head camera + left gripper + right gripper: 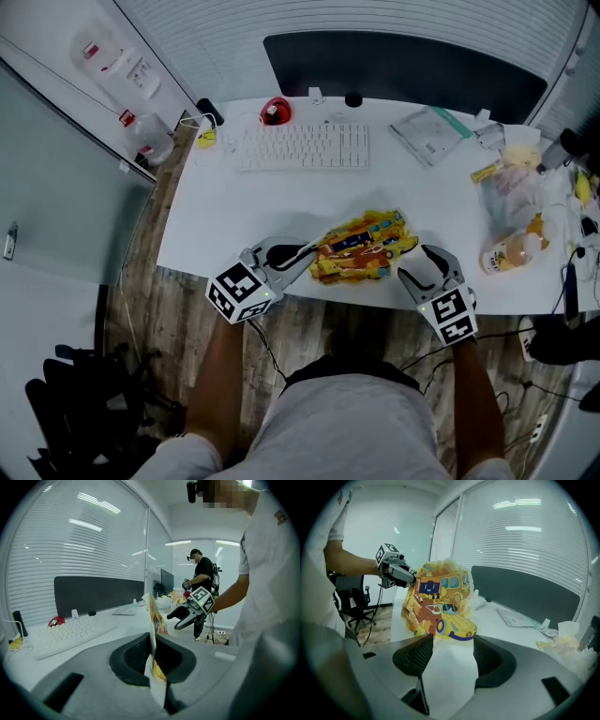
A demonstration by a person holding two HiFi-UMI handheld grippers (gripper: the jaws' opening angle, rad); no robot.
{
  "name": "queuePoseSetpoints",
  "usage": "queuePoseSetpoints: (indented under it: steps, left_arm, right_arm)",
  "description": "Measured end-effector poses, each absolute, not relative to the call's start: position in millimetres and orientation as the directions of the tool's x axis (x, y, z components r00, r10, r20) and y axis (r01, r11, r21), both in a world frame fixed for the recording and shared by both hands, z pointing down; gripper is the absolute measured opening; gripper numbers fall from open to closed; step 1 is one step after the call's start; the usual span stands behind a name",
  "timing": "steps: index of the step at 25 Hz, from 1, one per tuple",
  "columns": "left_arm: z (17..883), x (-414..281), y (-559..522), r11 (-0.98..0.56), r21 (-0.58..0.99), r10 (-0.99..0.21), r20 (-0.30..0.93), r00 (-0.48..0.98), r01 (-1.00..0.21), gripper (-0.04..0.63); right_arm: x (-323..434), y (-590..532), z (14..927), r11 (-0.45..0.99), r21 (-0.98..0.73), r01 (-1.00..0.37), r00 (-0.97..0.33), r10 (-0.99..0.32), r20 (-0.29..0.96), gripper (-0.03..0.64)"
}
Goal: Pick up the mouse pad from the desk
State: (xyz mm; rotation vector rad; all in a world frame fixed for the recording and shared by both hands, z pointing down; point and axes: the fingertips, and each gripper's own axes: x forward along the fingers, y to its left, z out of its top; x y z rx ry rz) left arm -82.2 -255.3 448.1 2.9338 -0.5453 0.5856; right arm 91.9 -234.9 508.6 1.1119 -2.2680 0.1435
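Observation:
The mouse pad point(361, 246), yellow with a cartoon print, hangs just above the front edge of the white desk point(234, 211). My left gripper point(305, 255) is shut on the pad's left edge. In the left gripper view the thin pad point(157, 620) stands on edge, pinched between the jaws of that gripper point(152, 651). My right gripper point(424, 265) is open just right of the pad and apart from it. In the right gripper view the pad point(438, 602) hangs ahead of the open right gripper point(450, 656), with the left gripper point(405, 576) holding its far side.
A white keyboard point(303, 147) and a red object point(275, 112) lie at the back of the desk. Papers point(429, 134), plastic bags point(511, 183) and a bottle point(511, 251) crowd the right side. A dark partition point(403, 61) stands behind. Another person point(202, 573) stands far off.

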Motion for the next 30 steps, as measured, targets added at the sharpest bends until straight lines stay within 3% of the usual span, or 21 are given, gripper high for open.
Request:
queuePoseSetpoints:
  steps: [17,30]
  left_arm:
    - [358,-77,-238,-0.952,-0.051,-0.305,0.223,0.926,-0.301,0.023]
    - [301,-81,-218,-0.977,0.014,-0.211,0.048,0.976,-0.212,0.023]
  right_arm:
    - [86,-247,457,0.666,-0.117,-0.737,-0.661,-0.672,0.335,0.253]
    - [69,-247,375,0.763,-0.339,-0.55,-0.804,-0.594,-0.031,0.27]
